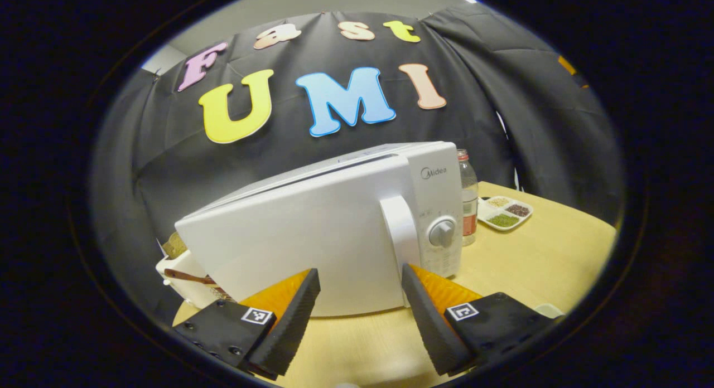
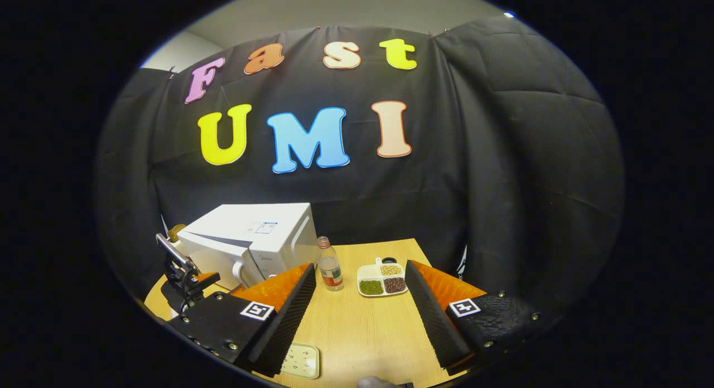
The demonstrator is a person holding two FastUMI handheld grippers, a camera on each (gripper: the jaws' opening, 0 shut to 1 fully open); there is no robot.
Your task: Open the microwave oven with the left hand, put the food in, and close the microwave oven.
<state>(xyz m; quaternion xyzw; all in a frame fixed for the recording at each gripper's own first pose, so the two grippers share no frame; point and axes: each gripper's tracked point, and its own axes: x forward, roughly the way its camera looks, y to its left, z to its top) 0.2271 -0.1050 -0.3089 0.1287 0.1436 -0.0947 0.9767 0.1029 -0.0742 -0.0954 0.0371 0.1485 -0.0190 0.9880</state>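
microwave door shut, nothing done yet; left gripper near its handle, both grippers' jaws spread, empty.

I see a light wooden table carrying everything. The white microwave stands on it toward the left. Just beside its right side stands a clear bottle with a red label. Near that lies a white divided dish of beans. At the near edge lies a small pale tray.
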